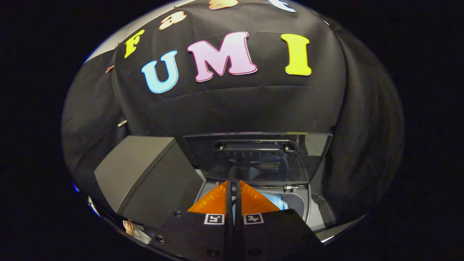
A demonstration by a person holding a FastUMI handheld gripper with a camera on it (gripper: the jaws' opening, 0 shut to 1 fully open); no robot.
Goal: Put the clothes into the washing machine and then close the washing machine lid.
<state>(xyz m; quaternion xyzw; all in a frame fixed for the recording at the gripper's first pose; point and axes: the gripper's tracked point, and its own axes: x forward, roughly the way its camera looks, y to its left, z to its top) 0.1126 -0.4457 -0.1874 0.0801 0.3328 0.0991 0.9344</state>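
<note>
Directly ahead of the clenched, empty gripper (233,186) stands the raised lid (257,157), hinged beyond the open washing machine (297,203).

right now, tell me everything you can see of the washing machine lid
The washing machine lid stands open, tilted up and back behind the tub opening, just beyond the gripper, whose fingers are nearly closed together with nothing between them. It looks like a dark, smoky see-through panel in a dark frame, with a bar-shaped handle across its upper part. Its lower edge meets the machine at a small hinge. Nothing touches it.
</note>
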